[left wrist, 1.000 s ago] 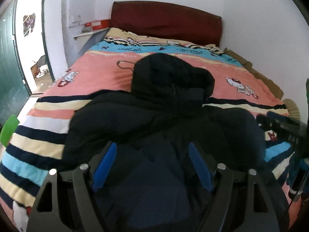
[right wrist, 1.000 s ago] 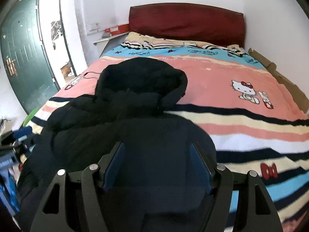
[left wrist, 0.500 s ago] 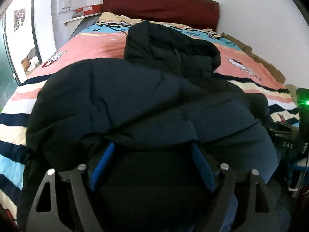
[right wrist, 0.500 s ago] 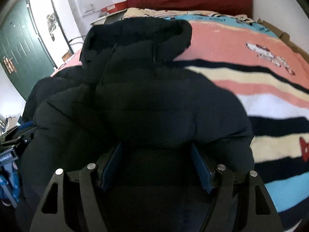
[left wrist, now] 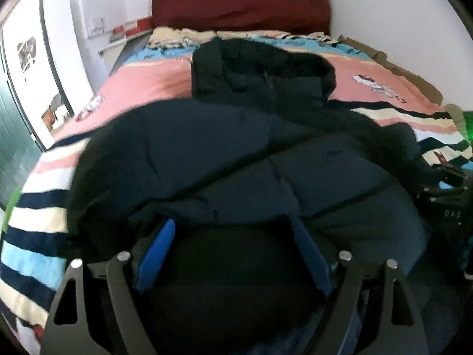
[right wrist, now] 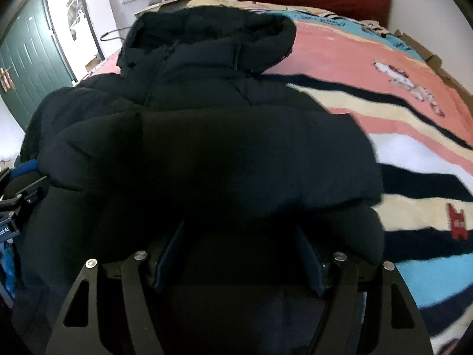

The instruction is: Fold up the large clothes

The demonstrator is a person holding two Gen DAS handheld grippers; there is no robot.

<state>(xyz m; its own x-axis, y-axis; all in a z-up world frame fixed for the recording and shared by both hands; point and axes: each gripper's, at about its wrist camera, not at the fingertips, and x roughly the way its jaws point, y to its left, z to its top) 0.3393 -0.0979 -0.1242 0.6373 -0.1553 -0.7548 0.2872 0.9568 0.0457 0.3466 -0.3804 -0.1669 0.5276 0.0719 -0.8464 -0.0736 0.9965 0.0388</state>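
A large black hooded puffer jacket [left wrist: 236, 148] lies on the striped bed, hood toward the headboard; it also fills the right wrist view [right wrist: 207, 153]. My left gripper [left wrist: 233, 233] is at the jacket's near left edge, its blue pads wide apart with padded fabric bulging over and between them. My right gripper [right wrist: 239, 242] is at the near right edge, pads likewise wide apart under a fold of fabric. The fingertips of both are hidden by the jacket. The left gripper shows at the left edge of the right wrist view [right wrist: 26, 171].
The bed's striped pink, cream and blue blanket [left wrist: 142, 82] extends left and right of the jacket. A dark red headboard [left wrist: 239, 6] stands at the back. A green door [right wrist: 32, 56] and doorway are at the left. Cardboard [left wrist: 414, 80] lines the right wall.
Both grippers have dropped low and pushed in under the jacket's near hem. The lower part of the jacket has been bunched up and forward toward the hood.
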